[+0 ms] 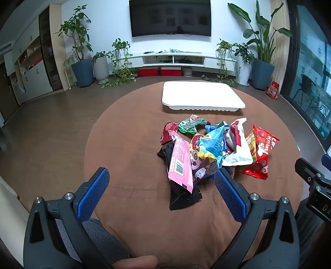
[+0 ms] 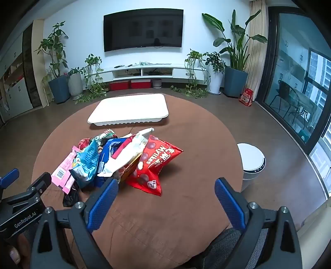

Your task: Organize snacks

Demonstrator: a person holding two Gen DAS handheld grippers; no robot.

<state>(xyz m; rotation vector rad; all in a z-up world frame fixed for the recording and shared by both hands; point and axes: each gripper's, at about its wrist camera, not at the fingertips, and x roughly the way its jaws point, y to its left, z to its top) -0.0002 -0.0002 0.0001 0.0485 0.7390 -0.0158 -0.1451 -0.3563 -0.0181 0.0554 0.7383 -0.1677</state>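
Note:
A pile of several snack packets (image 1: 211,149) lies on the round brown table (image 1: 128,144); it also shows in the right wrist view (image 2: 115,159). It holds a pink packet (image 1: 180,163), a light blue bag (image 1: 215,142), a white pouch (image 1: 238,144) and a red Mylikes bag (image 2: 157,163). An empty white tray (image 1: 200,95) sits behind the pile, also in the right wrist view (image 2: 130,109). My left gripper (image 1: 161,178) is open and empty, just in front of the pile. My right gripper (image 2: 165,188) is open and empty, to the right of the pile's near edge.
A white round bin (image 2: 252,161) stands on the floor right of the table. Potted plants (image 1: 82,68), a TV (image 1: 169,18) and a low white cabinet (image 1: 175,59) line the far wall. Glass doors (image 2: 300,93) are at the right.

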